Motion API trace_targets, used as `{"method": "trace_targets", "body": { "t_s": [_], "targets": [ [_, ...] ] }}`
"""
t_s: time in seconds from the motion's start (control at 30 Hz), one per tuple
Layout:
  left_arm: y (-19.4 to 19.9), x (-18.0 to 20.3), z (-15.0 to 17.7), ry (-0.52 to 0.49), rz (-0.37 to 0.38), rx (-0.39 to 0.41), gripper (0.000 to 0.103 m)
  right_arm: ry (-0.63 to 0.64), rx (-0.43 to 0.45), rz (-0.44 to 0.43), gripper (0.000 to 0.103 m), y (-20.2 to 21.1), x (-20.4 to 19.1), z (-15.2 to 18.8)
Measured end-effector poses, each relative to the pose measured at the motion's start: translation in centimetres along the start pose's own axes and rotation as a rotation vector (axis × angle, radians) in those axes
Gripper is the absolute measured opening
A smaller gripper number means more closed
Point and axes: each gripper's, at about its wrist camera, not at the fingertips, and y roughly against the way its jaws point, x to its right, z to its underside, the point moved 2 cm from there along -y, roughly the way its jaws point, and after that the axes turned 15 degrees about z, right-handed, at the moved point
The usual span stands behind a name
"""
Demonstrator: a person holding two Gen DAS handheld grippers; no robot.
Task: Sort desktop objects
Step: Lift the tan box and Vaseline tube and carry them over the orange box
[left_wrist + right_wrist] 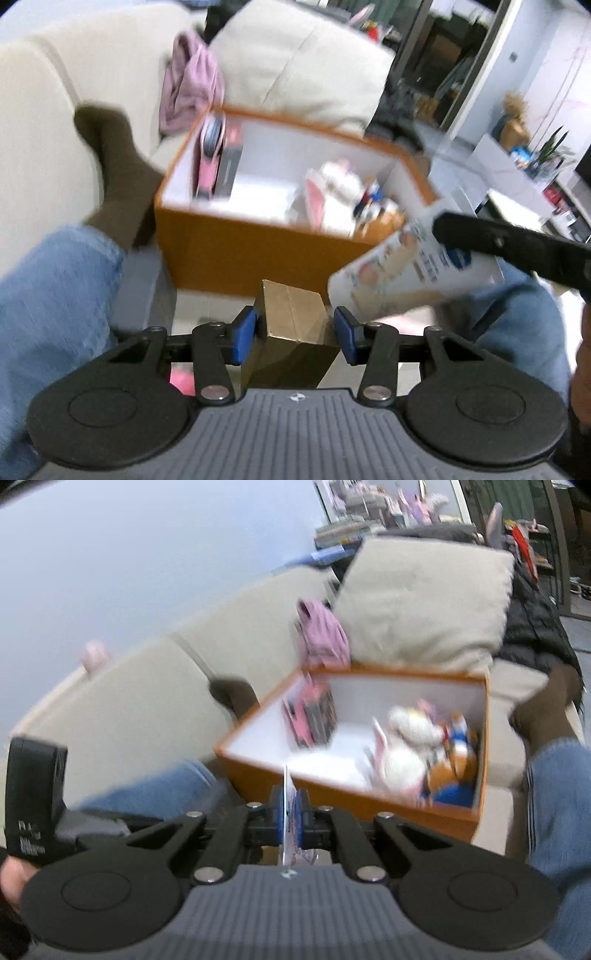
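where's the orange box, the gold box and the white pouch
orange box (236,254), left wrist view, front wall
gold box (295,314), left wrist view, top face
white pouch (406,273), left wrist view, printed front

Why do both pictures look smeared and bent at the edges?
Left wrist view: the orange box and white packet are streaked by motion blur; only the gold carton looks fairly crisp. Right wrist view: the box's contents smear together, and the fisheye lens curves the sofa.

Open at the top: orange box (236,240), with a bare white floor in the middle. Blocked on the left inside by a pink and black pack (218,158), on the right by a heap of toys (351,195). Big cushion (295,62) close behind, a knee (55,295) beside.
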Motion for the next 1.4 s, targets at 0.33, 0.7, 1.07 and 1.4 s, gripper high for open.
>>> {"method": "trace_targets", "body": {
  "t_s": [0.33, 0.7, 1.07, 1.4],
  "targets": [
    [1.8, 0.9, -9.4, -0.099, -0.006, 0.128, 0.053, 0.015, 0.033, 0.051, 0.006, -5.5, -0.2, -8.4],
    [-7.7, -5.6, -14.0, -0.098, -0.058, 0.016, 0.053, -0.030, -0.186, 0.141, 0.006, -21.1, 1.6, -9.7],
    [-9.7, -7.2, -12.7, -0.114, -0.030, -0.028, 0.053, -0.063, -0.267, 0.138, 0.007, -27.4, 0.1, -10.7],
    [-10.4, -6.1, -11.8, -0.134, -0.029, -0.040, 0.053, -0.183, -0.314, 0.030, 0.014, -26.7, 1.3, -10.2]
  ]
}}
